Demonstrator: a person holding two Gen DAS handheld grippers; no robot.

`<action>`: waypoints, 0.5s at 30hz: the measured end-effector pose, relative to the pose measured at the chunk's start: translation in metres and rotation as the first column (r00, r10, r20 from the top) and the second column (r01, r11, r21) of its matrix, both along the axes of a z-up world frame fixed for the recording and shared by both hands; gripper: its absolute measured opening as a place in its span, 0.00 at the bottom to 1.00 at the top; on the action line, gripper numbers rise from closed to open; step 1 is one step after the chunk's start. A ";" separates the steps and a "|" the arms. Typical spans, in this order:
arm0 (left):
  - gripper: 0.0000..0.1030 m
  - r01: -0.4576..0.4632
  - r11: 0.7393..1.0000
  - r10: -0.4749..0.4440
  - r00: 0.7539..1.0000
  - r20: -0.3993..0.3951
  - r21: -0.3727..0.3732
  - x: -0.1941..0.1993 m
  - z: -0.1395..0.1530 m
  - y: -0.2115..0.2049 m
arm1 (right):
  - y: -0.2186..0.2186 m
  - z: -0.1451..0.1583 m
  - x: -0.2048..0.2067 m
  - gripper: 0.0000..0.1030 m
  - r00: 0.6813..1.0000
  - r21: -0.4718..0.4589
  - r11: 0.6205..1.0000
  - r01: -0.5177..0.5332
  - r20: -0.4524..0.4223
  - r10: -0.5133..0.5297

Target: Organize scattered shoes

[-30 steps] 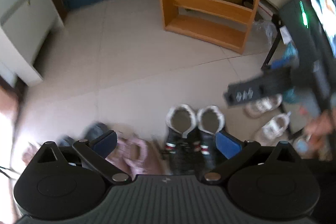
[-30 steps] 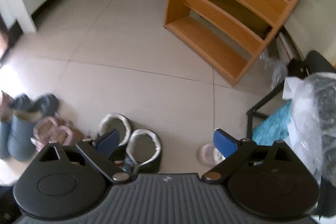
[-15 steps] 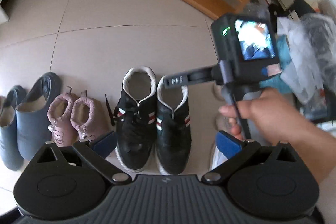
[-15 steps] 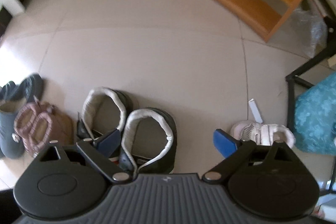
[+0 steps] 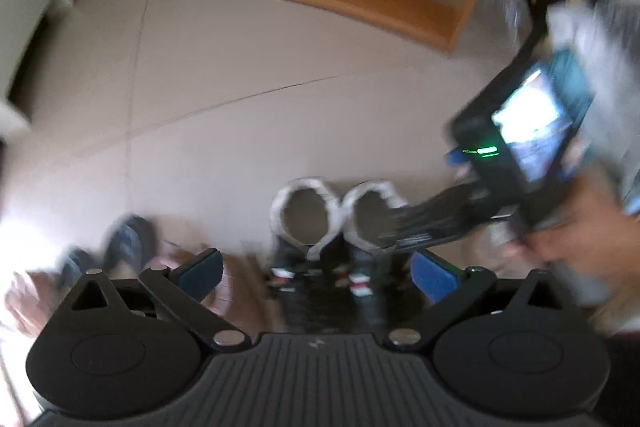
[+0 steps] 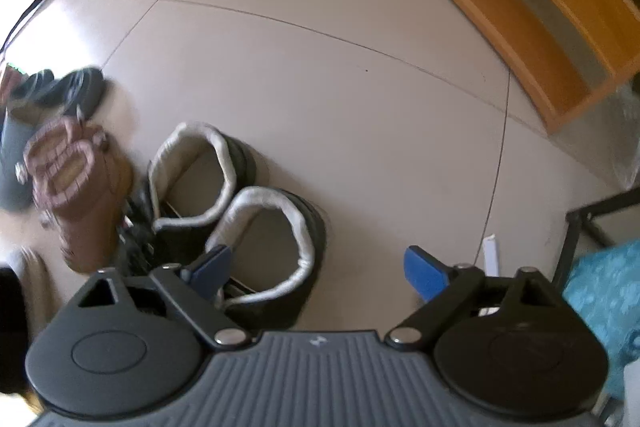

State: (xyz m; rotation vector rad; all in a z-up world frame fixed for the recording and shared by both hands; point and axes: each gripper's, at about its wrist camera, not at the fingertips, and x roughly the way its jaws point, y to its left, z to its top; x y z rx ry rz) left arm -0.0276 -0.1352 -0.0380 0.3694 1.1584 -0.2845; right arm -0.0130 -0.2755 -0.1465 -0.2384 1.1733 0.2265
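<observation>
Blurred black sneakers (image 5: 320, 247) under both wide-open, empty grippers' fingers (image 6: 212, 267), toes hidden.

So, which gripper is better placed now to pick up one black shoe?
Probably right. The right gripper has open jaws, just closing slightly, with the nearer black shoe partly between them. The left gripper hangs over both, and its view is blurred.

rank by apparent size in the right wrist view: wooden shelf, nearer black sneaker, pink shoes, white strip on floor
1. wooden shelf
2. nearer black sneaker, though nearness enlarges it
3. pink shoes
4. white strip
</observation>
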 end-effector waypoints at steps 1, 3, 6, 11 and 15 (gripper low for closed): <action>1.00 0.007 1.000 -0.007 1.000 -0.001 0.026 0.000 -0.007 -0.001 | -0.002 -0.001 -0.003 0.88 1.000 0.010 1.000 0.007 0.012 -0.007; 1.00 -0.018 1.000 0.019 0.998 -0.063 0.016 0.004 -0.026 -0.001 | -0.010 -0.009 -0.004 0.87 0.999 0.066 0.997 0.039 -0.016 -0.038; 1.00 -0.049 0.995 0.039 0.992 -0.117 -0.087 0.007 -0.043 -0.005 | -0.020 -0.007 0.000 0.85 0.997 0.078 0.994 0.071 -0.019 -0.070; 0.95 -0.035 0.999 0.033 0.991 -0.133 -0.011 -0.005 -0.072 -0.013 | -0.039 0.001 -0.001 0.51 0.993 0.108 0.988 0.108 0.028 -0.112; 0.96 -0.034 0.999 0.034 0.990 -0.138 0.000 -0.007 -0.071 -0.013 | -0.043 -0.026 0.001 0.39 0.987 0.188 0.969 0.163 -0.037 -0.159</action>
